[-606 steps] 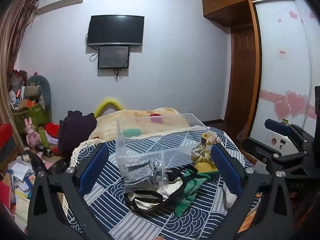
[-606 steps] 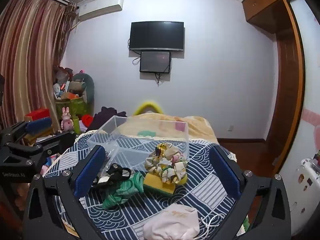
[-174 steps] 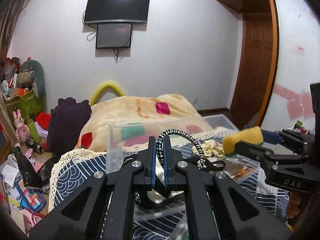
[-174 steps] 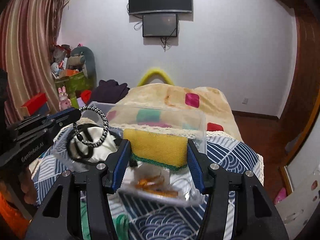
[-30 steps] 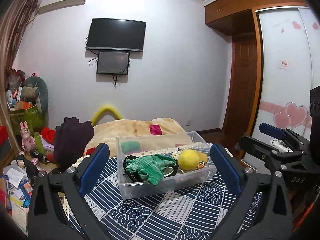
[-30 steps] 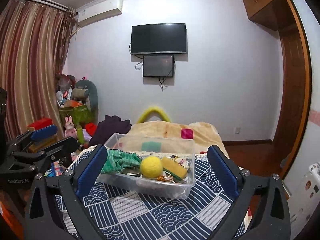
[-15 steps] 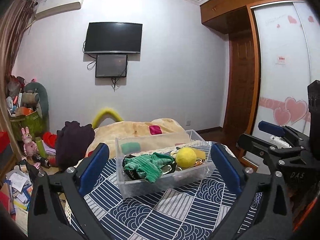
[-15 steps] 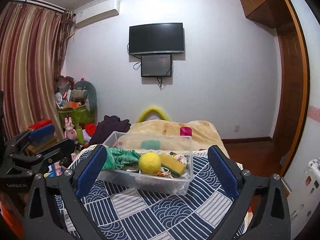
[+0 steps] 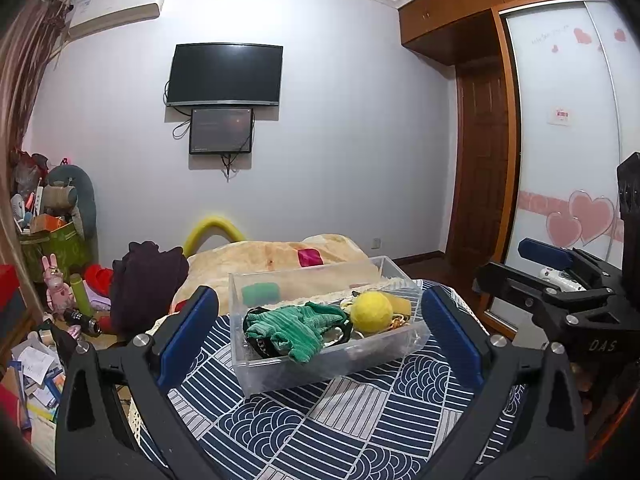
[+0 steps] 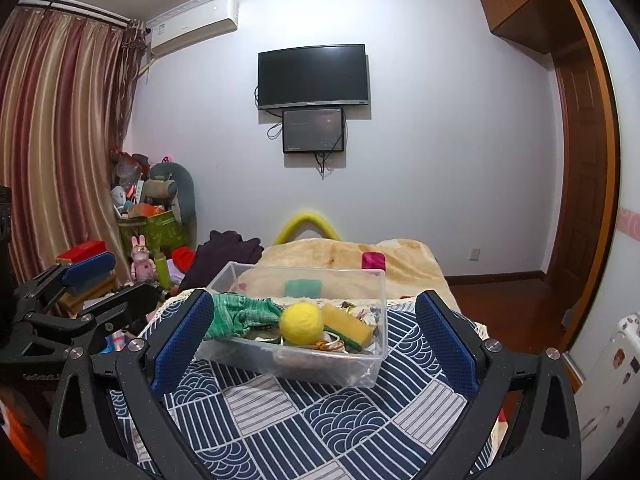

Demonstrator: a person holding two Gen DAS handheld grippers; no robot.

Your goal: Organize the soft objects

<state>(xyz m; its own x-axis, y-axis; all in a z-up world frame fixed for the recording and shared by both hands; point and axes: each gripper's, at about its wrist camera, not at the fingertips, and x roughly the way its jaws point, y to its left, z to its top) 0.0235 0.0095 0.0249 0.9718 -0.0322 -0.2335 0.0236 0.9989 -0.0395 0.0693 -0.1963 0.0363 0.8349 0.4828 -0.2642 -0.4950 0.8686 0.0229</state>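
Note:
A clear plastic bin stands on the blue patterned cloth. In it lie a green knit cloth, a yellow ball, a yellow sponge and other small soft items. My left gripper is open and empty, held back from the bin's near side. My right gripper is open and empty, also short of the bin. Each gripper shows at the edge of the other's view.
The cloth-covered table has a beige blanket behind it. A dark garment and cluttered toys sit at the left. A wooden door and a wardrobe with hearts are at the right.
Both grippers have stayed open and nearly still over the last second, with only a slight shift of view. The bin and its contents have not moved.

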